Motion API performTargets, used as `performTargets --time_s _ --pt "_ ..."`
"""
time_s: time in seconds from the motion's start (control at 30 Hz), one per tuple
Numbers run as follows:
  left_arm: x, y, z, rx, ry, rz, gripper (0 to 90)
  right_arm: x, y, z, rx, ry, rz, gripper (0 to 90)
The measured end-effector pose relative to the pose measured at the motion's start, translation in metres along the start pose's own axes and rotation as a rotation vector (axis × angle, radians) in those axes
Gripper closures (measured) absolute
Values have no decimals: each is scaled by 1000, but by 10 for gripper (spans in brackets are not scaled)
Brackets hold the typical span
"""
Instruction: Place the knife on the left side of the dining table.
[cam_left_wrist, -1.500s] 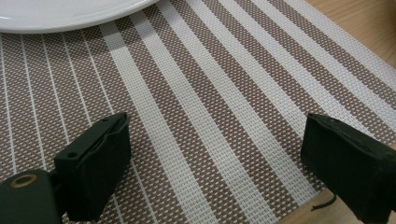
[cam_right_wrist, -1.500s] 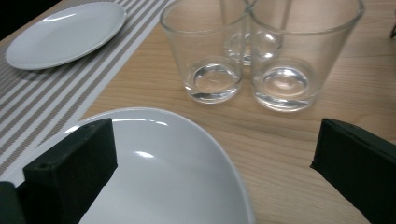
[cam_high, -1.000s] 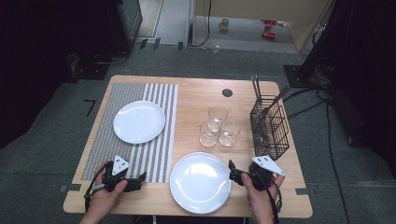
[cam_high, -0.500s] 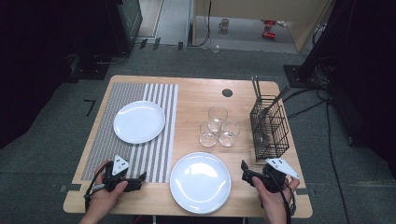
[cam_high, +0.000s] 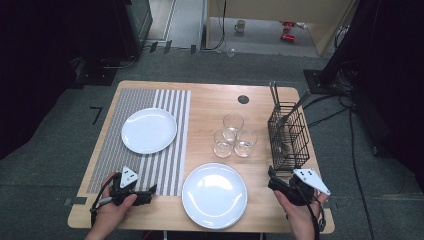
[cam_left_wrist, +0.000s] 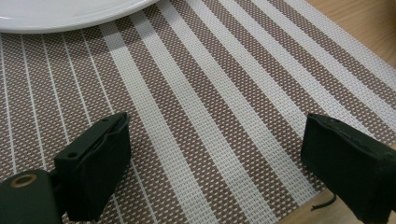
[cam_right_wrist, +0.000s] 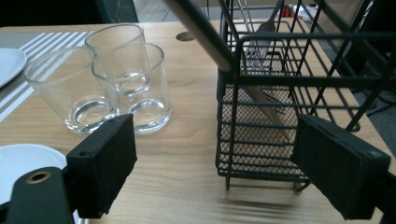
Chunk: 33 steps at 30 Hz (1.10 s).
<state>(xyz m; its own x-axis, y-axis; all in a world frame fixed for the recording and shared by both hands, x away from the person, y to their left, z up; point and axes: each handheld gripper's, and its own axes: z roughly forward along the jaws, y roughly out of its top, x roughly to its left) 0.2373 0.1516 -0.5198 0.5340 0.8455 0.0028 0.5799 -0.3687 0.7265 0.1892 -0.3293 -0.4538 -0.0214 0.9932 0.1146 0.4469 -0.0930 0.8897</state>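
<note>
My left gripper (cam_high: 148, 192) rests at the table's front left, on the near edge of the striped placemat (cam_high: 165, 165). It is open, with only the woven mat (cam_left_wrist: 210, 84) between its jaws, and a white plate's rim (cam_left_wrist: 60, 11) lies ahead. My right gripper (cam_high: 273, 181) sits at the front right, just before the black wire basket (cam_high: 287, 137). Its jaws have just been closing a little but still stand open with nothing between them (cam_right_wrist: 212, 140). The basket (cam_right_wrist: 280, 93) with utensils and three glasses (cam_right_wrist: 126, 79) lie ahead of it.
A white plate (cam_high: 149, 130) sits on the placemat. A second white plate (cam_high: 214, 195) lies at the front centre between the grippers. Three clear glasses (cam_high: 233, 135) cluster mid-table, left of the basket. A round cable hole (cam_high: 243, 99) is at the back.
My right gripper has moved to the right, from beside the front plate to in front of the wire basket. The left gripper has stayed put.
</note>
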Motion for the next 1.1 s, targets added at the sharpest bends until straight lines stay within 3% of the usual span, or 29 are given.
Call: performTargets --time_s 0.23,0.4,0.67,0.73,0.9,1.1 --pt "0 0 0 0 0 0 88 1 13 -5 -41 -10 -43 209" --pt "0 0 0 0 0 0 88 4 23 -7 -89 -62 -64 371" --pt "0 0 0 0 0 0 88 7 28 -8 -120 -34 -121 507" --pt "0 0 0 0 0 0 88 7 31 -9 -127 1 -155 558" --pt "0 0 0 1 -1 0 88 9 35 -10 -145 27 -198 642" --pt "0 0 0 1 -1 -1 88 8 39 -7 -138 54 -190 688"
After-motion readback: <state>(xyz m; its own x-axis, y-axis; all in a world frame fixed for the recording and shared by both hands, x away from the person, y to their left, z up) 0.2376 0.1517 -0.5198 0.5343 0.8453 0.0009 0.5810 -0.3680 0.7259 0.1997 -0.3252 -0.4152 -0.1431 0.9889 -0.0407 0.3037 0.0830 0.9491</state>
